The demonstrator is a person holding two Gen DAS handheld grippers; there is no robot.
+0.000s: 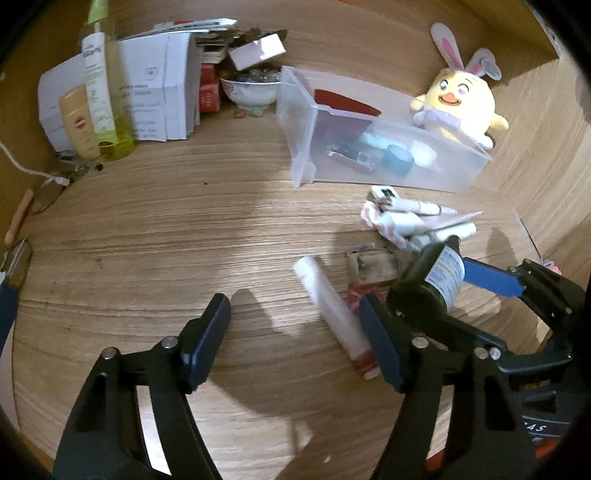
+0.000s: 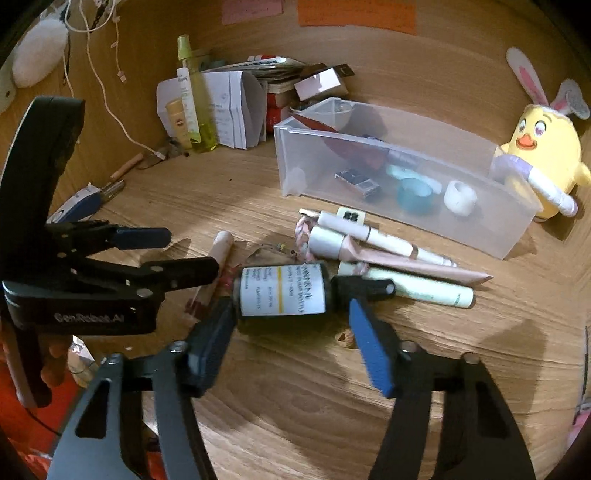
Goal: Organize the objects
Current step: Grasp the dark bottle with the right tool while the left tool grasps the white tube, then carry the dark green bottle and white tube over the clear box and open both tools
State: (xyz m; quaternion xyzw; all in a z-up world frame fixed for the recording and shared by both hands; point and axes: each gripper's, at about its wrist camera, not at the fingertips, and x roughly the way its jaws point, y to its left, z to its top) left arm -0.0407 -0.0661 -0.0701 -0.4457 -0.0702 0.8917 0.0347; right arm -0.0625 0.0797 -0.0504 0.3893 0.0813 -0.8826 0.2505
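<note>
Setting: a home, at a personal wood-grain table point(image 2: 295, 387) enclosed by matching wooden panels. Evidence: a yellow chick plush toy with rabbit ears point(image 2: 543, 147) at the right edge of the frame; cosmetic bottles point(image 2: 192, 107) and folded paper leaflets point(image 2: 236, 107) at upper left; a clear plastic organizer bin point(image 2: 369, 162) of small toiletries at center; sticky notes point(image 2: 354, 14) on the back panel at top; a white charging cable point(image 2: 110, 107) hanging at upper left.

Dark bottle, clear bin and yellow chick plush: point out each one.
dark bottle point(image 2: 282, 291): right wrist view, on its white label.
clear bin point(image 2: 476, 230): right wrist view, on its front wall.
yellow chick plush point(image 1: 463, 101): left wrist view, on its belly.
</note>
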